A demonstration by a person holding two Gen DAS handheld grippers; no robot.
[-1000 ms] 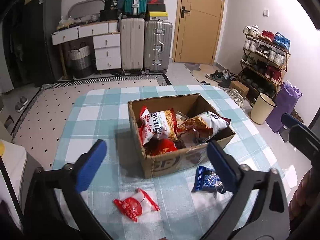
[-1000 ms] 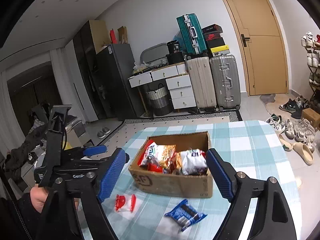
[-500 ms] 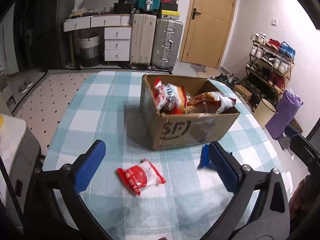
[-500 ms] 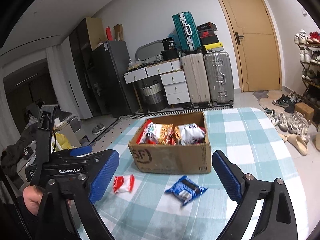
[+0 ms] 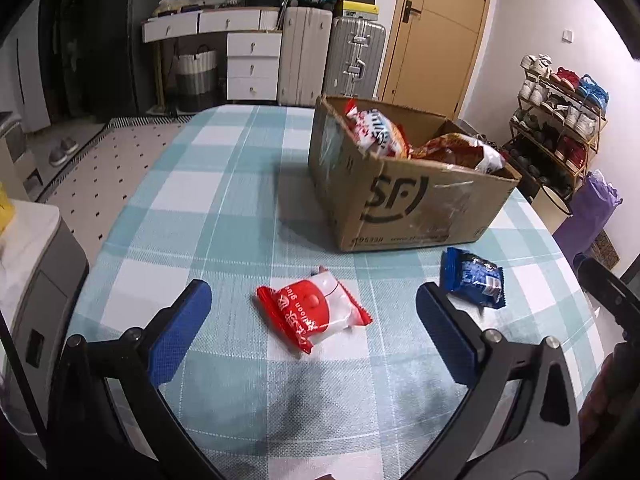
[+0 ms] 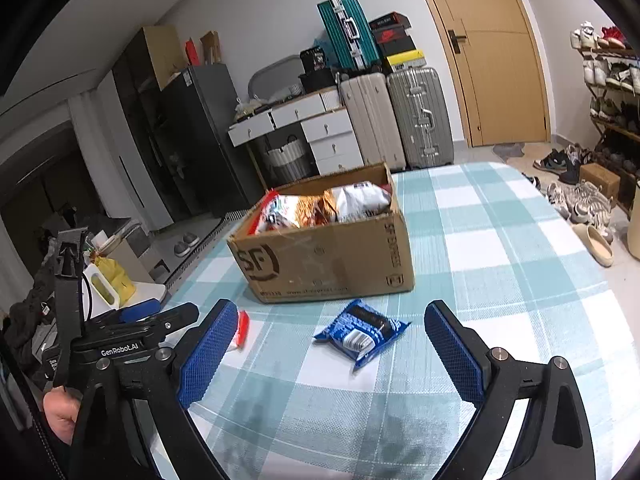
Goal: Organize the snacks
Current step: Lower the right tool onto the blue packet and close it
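A red and white snack packet [image 5: 313,313] lies flat on the checked tablecloth, just ahead of my left gripper [image 5: 312,308], whose jaws stand open on either side of it without touching. A blue snack packet [image 6: 362,329] lies in front of my right gripper [image 6: 332,330], also open and empty; the same blue packet [image 5: 473,278] shows at the right of the left wrist view. Behind both packets stands an open cardboard box [image 5: 404,196] [image 6: 328,254] holding several snack bags. The red packet [image 6: 242,329] is mostly hidden behind my right gripper's left finger.
The round table [image 5: 192,216] wears a teal and white cloth and ends close on the right. My left gripper's body [image 6: 120,344] and a hand [image 6: 60,416] sit low left in the right wrist view. Suitcases, drawers, a door and a shoe rack line the room behind.
Both grippers have come down towards the table, so the packets and box look larger and closer. The right gripper's jaws widened early on. Nothing was picked up.
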